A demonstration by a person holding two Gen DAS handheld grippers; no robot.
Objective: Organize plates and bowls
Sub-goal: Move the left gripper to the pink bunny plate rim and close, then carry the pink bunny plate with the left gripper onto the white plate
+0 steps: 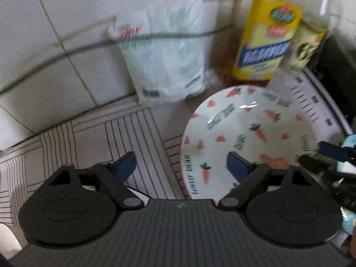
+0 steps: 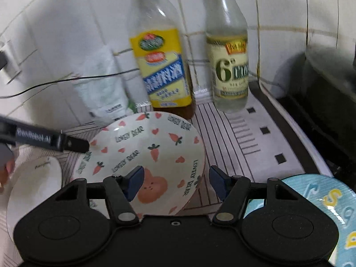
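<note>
Both grippers, left and right, hang with fingers apart and empty over the white carrot-printed ceramic bowl, yellow-labelled glass bottle standing just behind.

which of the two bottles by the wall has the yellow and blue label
The left bottle, standing behind the carrot-print bowl. The right bottle carries a pale label with a big green 6.

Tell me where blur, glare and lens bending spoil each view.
Left wrist view: motion blur smears the yellow-label bottle and plastic bag; glare streak on the carrot bowl. Right wrist view: bowl sharper, tile lines bow, corners darken.
</note>
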